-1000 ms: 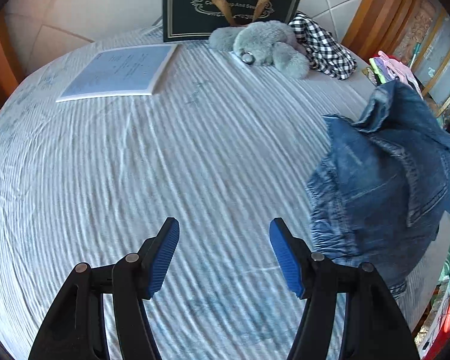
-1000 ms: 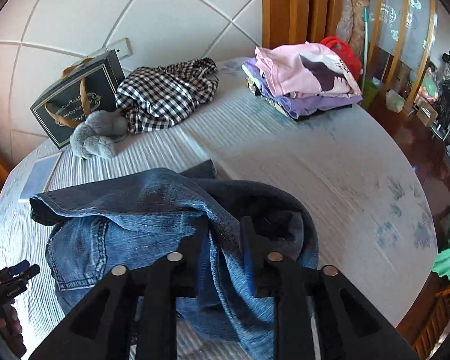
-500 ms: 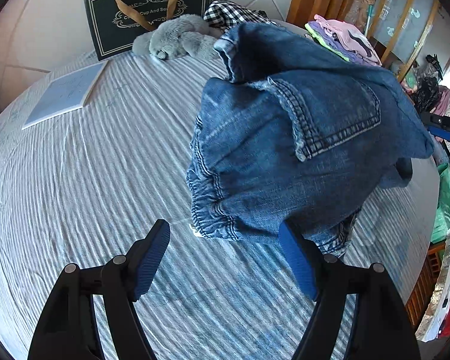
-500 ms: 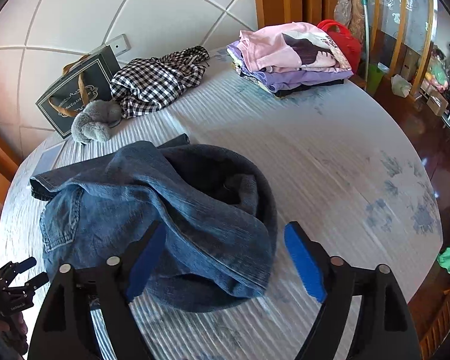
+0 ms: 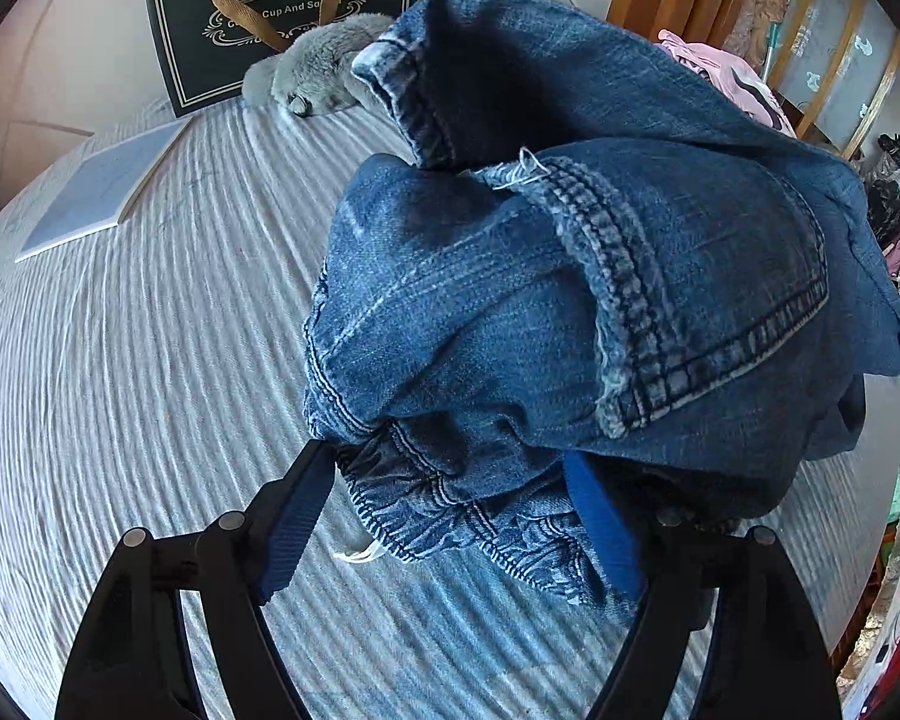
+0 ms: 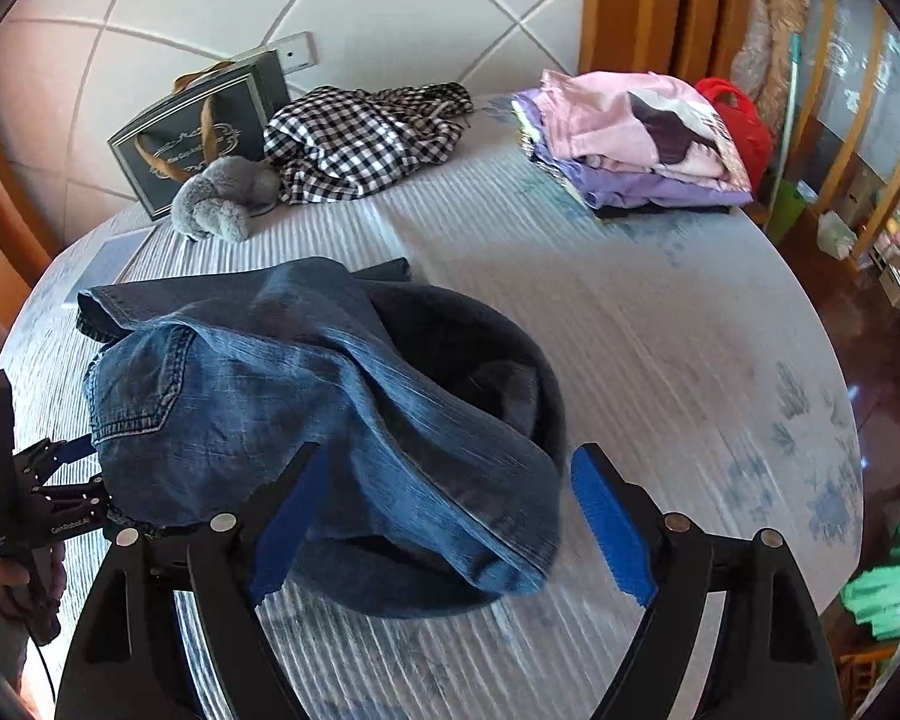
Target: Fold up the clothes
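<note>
Nearest, the left claw has its jaws spread and opening, with the gathered elastic waistband of the crumpled blue jeans lying between the blue pads, which do not press on it. The right claw stands wide apart over the other side of the same heap, a fold of denim lying between its pads without being pinched. The jeans sit bunched in a mound on the striped cloth that covers the round counter, a back pocket facing up and one hemmed leg end sticking out toward the wall. In the left wrist view the mound fills most of the frame and hides much of what lies behind it. At the left edge of the right wrist view a hand grips the left tool's handle. Farther off, a pale booklet lies flat on the cloth. Beyond it a grey plush toy rests against a dark gift bag with tan handles, just beside a rumpled black-and-white checked garment. To the right, near the far rim, a stack of folded pink and lilac clothes sits, with something red behind it.
</note>
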{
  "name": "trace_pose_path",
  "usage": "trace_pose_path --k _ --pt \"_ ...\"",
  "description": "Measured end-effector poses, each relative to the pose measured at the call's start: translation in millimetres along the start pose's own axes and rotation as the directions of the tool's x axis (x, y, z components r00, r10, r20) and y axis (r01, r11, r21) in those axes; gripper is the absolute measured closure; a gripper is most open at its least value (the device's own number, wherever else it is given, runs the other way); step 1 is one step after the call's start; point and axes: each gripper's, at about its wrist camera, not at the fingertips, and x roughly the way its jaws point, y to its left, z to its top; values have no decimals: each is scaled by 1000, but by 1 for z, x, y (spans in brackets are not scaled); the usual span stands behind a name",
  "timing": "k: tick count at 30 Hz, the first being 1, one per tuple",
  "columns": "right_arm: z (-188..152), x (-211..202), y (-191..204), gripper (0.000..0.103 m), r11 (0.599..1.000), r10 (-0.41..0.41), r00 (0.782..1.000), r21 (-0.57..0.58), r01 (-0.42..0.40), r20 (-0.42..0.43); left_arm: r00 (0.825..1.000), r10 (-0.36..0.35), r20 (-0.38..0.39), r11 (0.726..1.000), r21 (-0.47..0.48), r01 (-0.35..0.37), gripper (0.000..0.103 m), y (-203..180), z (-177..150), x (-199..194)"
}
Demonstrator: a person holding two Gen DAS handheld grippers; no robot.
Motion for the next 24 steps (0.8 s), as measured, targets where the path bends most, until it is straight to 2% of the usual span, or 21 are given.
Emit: trace_pose_path --k 4,6,8,12,13,14,15,16,17,18,20,22,24 --pt "24 21 30 21 994 51 999 -99 -50 9 1000 1 -6 999 -40 -1 26 0 1 3" --pt "33 35 44 21 987 74 997 -142 -74 0 1000 -2 -11 998 -57 2 36 0 1 1" --pt "40 47 57 21 978 105 994 -180 -105 -9 1000 17 -19 998 -61 -19 53 0 2 -2" --pt "53 71 81 21 960 154 987 -232 -158 -35 998 38 -40 995 -86 -41 62 1 3 -7" --pt "56 78 87 24 955 151 988 -251 -156 -39 998 46 -39 994 -95 -49 65 2 4 -8" --pt "58 86 91 31 949 163 985 -263 -171 -53 998 62 -27 992 -112 -65 68 5 5 -12" --pt "61 93 94 55 945 175 982 -268 -187 -69 997 78 -16 988 -129 -80 70 7 6 -15" --pt "64 100 94 72 946 190 977 -247 -208 -97 995 98 -4 984 -148 -97 71 11 7 -20" --pt "67 105 94 73 948 204 972 -225 -225 -115 991 131 13 976 -179 -126 74 19 9 -27" --pt "71 101 91 78 952 214 972 -202 -229 -95 988 150 36 967 -215 -139 77 30 12 -37" --pt "81 79 78 93 963 230 973 -139 -230 -12 977 199 72 945 -279 -172 79 53 18 -59" --pt "91 48 59 95 976 211 974 -78 -204 84 966 241 97 924 -326 -198 80 79 21 -84" --pt "100 19 41 95 986 168 972 -18 -167 166 968 230 101 912 -370 -178 80 113 21 -97"
